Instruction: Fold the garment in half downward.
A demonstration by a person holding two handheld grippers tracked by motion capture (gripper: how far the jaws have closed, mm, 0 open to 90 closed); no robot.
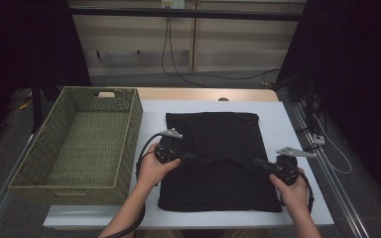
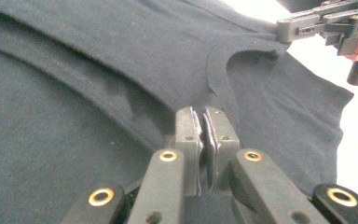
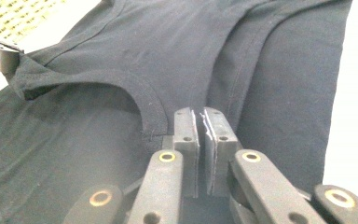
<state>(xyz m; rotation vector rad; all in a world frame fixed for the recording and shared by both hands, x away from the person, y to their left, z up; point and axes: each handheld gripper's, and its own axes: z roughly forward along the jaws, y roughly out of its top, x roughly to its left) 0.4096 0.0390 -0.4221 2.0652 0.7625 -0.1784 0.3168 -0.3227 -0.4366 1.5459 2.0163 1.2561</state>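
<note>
Lying flat, black garment [image 1: 213, 163], lengthwise front-to-back

Garment [image 1: 213, 148], black: one. Basket [image 1: 54, 173], woven, green: one. Table [image 1: 287, 124], white-topped: one. Grippers, two-jaw, hand-held: two, left gripper [image 1: 192, 157] and right gripper [image 1: 256, 161]. Hands: two, left hand [image 1: 151, 171] and right hand [image 1: 292, 193]. Grey three-cornered plates: two, one per gripper.
</note>
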